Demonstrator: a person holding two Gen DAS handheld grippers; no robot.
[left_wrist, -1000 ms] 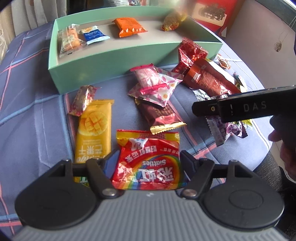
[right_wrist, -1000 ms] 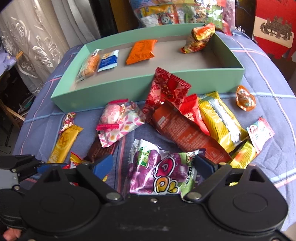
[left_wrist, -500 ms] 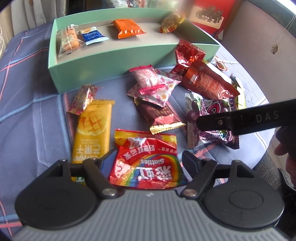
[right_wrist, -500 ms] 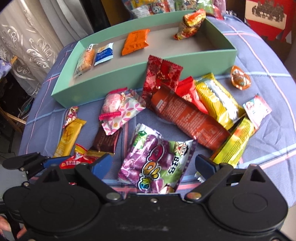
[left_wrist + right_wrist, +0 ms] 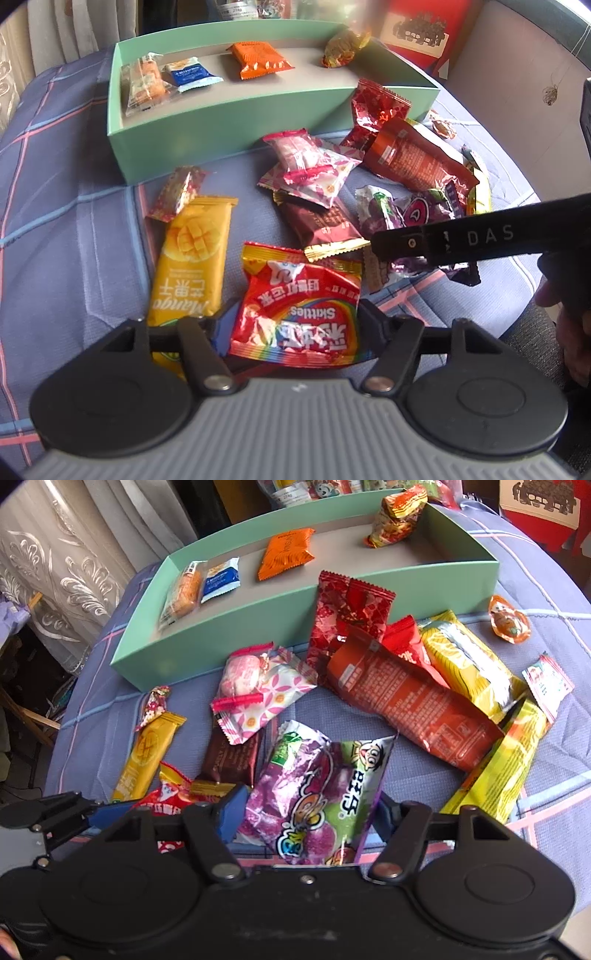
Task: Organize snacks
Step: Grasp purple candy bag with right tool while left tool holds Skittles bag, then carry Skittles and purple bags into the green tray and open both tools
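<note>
My left gripper (image 5: 291,325) is shut on a red Skittles bag (image 5: 299,306), held just above the blue cloth. My right gripper (image 5: 306,812) is shut on a purple grape-candy bag (image 5: 317,786), and it shows in the left wrist view (image 5: 406,218) under the right gripper's black body. The mint-green box (image 5: 229,122) (image 5: 258,616) stands at the back. It holds a clear-wrapped biscuit (image 5: 144,81), a blue packet (image 5: 190,75), an orange packet (image 5: 258,59) and a gold-red packet (image 5: 343,48).
Loose snacks lie on the cloth in front of the box: a yellow mango bar (image 5: 192,254), a brown bar (image 5: 321,225), a pink flowered packet (image 5: 258,690), a long red-brown bag (image 5: 410,698), a yellow bag (image 5: 465,661), a shiny red packet (image 5: 347,616).
Both grippers have lifted slightly and drawn closer together with their bags. The purple bag has swung left toward the Skittles bag.
</note>
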